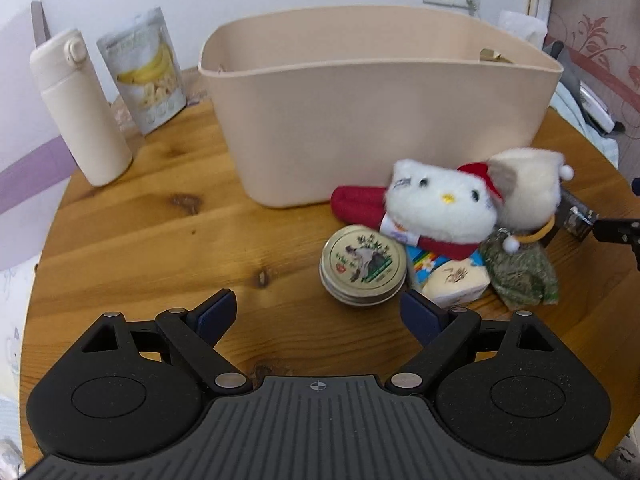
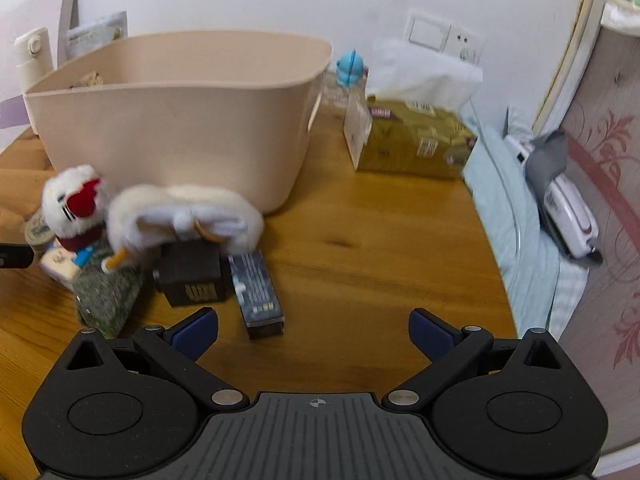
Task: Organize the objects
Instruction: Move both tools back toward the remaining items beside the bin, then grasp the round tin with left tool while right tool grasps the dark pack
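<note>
Currently both of my grippers hang above the round wooden table, each spread wide and holding nothing. Largest item: the beige bin, upright at 12 o'clock in the left wrist view, rim facing up; something gold shows inside near its far right corner, too little to identify. Against the bin's near wall, from 1 to 3 o'clock of my left gripper, sits the unsorted heap.

Heap, big to small:
- white plush cat with red bow, lying on the other items
- cream plush leaning on it at 3 o'clock
- green herb packet under the cream plush
- round tin, nearest the left gripper, its edge touching the colourful carton
- small cream box just beside the tin

From the right gripper, the dark slim box lies at 11 o'clock, lengthwise toward me, beside a dark brown box half under the plush.

Judgement: step in hand is choosing the first pick. Tin is the easy target for the left side: exposed, rigid. Approach from 6 o'clock, straddle its diameter, close on the side wall, not the lid rim. Right side: take the slim box across its narrow width. Lifting plush first would likely topple the heap.
</note>
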{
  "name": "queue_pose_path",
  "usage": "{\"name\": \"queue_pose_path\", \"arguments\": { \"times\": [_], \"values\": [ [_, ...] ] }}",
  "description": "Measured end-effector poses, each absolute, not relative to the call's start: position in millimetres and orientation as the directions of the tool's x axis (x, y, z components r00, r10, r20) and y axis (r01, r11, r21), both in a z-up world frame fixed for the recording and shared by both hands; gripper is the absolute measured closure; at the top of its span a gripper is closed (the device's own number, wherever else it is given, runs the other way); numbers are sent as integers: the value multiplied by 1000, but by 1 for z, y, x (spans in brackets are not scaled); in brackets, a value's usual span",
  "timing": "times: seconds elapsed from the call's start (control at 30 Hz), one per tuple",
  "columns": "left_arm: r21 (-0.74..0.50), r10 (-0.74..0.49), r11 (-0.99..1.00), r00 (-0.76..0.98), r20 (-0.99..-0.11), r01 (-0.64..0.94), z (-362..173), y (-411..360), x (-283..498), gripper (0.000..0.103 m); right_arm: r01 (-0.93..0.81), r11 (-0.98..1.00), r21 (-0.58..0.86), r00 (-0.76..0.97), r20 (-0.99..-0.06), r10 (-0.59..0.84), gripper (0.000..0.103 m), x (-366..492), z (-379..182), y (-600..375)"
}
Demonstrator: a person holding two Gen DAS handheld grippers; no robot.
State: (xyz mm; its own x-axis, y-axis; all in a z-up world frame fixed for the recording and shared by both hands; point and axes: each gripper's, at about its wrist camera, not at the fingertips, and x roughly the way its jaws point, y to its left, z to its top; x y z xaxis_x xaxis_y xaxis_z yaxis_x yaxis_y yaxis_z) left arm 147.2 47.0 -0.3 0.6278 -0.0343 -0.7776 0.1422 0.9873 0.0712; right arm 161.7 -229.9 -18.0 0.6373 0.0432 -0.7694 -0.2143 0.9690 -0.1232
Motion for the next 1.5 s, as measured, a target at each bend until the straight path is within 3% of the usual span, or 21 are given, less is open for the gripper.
{"name": "queue_pose_path", "arguments": {
  "times": [0.43, 0.57, 0.9, 1.33, 1.5],
  "values": [
    [11, -91, 987, 619, -780, 160, -18, 53, 160, 13, -204, 970, -134, 653, -756, 33, 0, 165, -42, -230],
    [29, -79, 987, 627, -775, 159, -22, 54, 164, 0, -201, 973, -116, 649, -760, 43, 0, 169, -42, -230],
    [13, -110, 984, 665, -739, 177, -25, 59, 173, 0, -153, 988, -19, 640, -764, 84, 0, 177, -46, -240],
    [12, -111, 986, 702, -703, 168, -32, 58, 184, 0, -160, 987, -12, 673, -733, 100, 0, 182, -49, -237],
    [15, -103, 988, 717, -689, 156, -33, 56, 185, 0, -184, 983, -9, 678, -725, 121, 16, 181, -46, -231]
  ]
}}
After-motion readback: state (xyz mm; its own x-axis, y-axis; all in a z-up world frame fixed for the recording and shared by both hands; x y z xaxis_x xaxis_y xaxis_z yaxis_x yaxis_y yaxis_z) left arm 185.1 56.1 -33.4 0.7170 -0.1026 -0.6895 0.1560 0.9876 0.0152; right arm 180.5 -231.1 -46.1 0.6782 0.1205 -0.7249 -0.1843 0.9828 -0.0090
